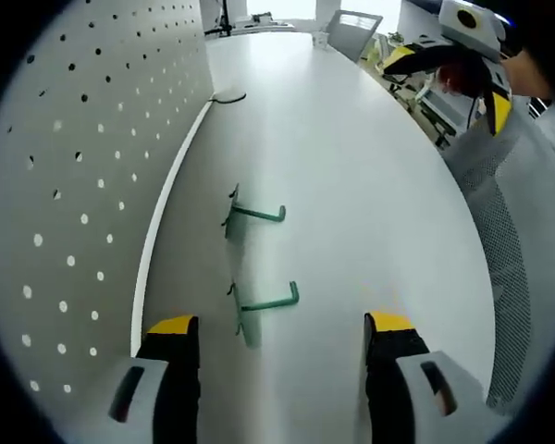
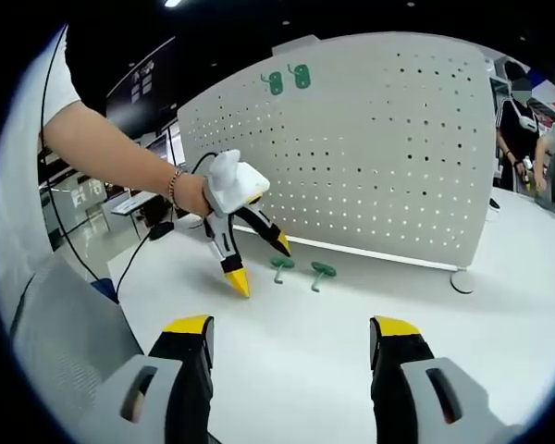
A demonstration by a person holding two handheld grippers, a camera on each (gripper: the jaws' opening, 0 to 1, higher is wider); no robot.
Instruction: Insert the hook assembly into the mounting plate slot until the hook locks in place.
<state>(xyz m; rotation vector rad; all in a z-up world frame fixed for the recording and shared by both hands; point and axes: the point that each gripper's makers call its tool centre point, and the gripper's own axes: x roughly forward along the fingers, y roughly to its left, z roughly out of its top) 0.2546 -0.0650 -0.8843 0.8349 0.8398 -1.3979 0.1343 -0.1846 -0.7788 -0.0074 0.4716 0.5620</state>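
Observation:
Two green hook assemblies lie on the white table beside the pegboard: one [image 1: 257, 214] farther off, one [image 1: 268, 302] close ahead of my left gripper [image 1: 282, 326], which is open and holds nothing. In the right gripper view the same hooks [image 2: 281, 268] [image 2: 321, 272] lie at the foot of the white perforated mounting plate [image 2: 379, 157]. Two more green hooks [image 2: 287, 80] hang near the plate's top edge. The left gripper [image 2: 259, 264], held by a person's hand, hovers open just left of the hooks. My right gripper [image 2: 291, 326] is open, well back from them.
The pegboard [image 1: 65, 185] stands upright along the table's left side in the left gripper view, on a round foot [image 2: 462, 280]. A mesh chair back [image 1: 509, 231] lies at the right. The right gripper [image 1: 462, 55] shows at top right. People stand at the far right [image 2: 527, 139].

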